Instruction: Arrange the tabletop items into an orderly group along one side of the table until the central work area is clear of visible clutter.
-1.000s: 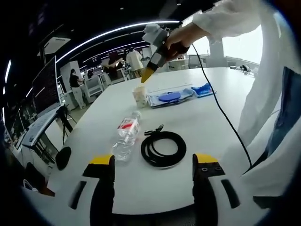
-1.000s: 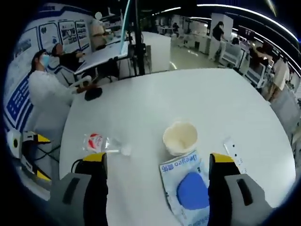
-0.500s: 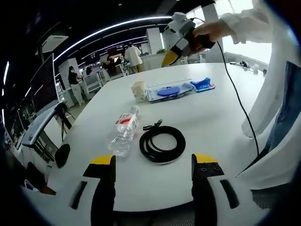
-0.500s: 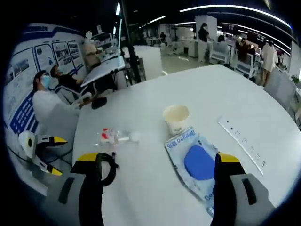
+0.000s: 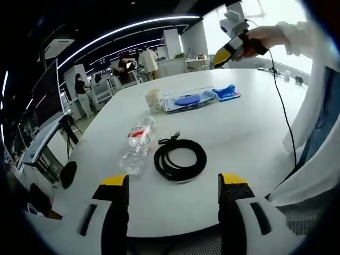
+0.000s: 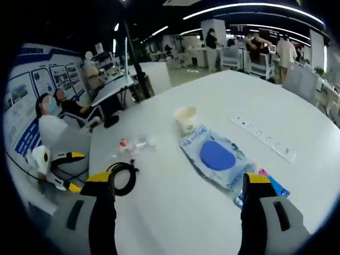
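Both grippers are hanging over the white table (image 5: 249,127) with jaws wide apart and nothing in them: the left gripper (image 5: 173,186) is sitting low at the near edge, and the right gripper (image 6: 177,183) is riding up high in the person's hand (image 5: 264,38). The water bottle (image 5: 136,145) is lying on its side just beside the coiled black cable (image 5: 180,159). Further back, the paper cup (image 5: 154,99) is standing next to the plastic packet (image 6: 218,158) with a blue disc inside, with a small blue pack (image 5: 227,93) at its far end.
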Motion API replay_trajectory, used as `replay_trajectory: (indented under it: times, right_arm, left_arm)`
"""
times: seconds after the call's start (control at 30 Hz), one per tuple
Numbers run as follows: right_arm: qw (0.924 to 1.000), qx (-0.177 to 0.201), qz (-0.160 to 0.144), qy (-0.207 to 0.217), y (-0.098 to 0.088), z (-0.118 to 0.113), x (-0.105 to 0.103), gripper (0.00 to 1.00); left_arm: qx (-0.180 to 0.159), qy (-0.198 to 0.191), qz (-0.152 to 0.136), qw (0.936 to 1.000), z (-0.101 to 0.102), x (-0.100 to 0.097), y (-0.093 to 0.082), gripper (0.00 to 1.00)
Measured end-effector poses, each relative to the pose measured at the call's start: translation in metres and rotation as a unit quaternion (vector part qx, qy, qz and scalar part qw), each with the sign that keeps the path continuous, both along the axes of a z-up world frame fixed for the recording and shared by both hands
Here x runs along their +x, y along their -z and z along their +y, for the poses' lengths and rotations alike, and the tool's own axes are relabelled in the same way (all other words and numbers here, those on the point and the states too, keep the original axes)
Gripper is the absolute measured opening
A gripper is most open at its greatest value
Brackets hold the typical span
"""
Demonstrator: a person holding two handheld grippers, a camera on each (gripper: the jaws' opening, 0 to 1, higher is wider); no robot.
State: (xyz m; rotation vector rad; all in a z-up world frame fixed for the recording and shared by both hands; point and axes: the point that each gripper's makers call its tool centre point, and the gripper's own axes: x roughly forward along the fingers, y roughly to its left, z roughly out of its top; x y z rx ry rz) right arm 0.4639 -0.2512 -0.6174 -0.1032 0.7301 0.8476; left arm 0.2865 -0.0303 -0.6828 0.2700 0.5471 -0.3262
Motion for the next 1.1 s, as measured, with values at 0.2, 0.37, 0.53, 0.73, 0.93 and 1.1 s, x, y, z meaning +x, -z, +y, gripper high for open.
replay_trajectory:
  times: [0.2, 0.37, 0.53, 0.73, 0.93, 1.1]
  right_arm:
    - [0.9994, 0.013, 0.017, 0.029, 0.004, -0.028, -0.021, 0.99]
    - [0.9988, 0.002, 0.028, 0.040, 0.015, -0.048, -0.035, 0.97]
    - [0.9972, 0.014, 0.031, 0.067, 0.014, -0.068, -0.042, 0.98]
    - [0.9947, 0.021, 0.032, 0.095, 0.014, -0.091, -0.044, 0.98]
    - [0.9916, 0.028, 0.036, 0.121, 0.017, -0.110, -0.053, 0.98]
    - [0.9888, 0.039, 0.047, 0.136, 0.025, -0.116, -0.062, 0.97]
  left_arm:
    - [-0.008, -0.005, 0.001, 1.0000, 0.000, 0.001, -0.001, 0.72]
    - [-0.003, -0.002, 0.003, 1.0000, 0.000, 0.000, 0.000, 0.71]
    - [-0.001, -0.004, 0.004, 1.0000, 0.001, 0.000, 0.001, 0.71]
    - [0.008, -0.001, 0.009, 0.9999, 0.000, 0.000, 0.001, 0.71]
    - [0.022, -0.001, 0.020, 0.9995, 0.002, -0.001, 0.005, 0.69]
    - [0.026, 0.007, 0.026, 0.9993, 0.000, -0.002, 0.007, 0.68]
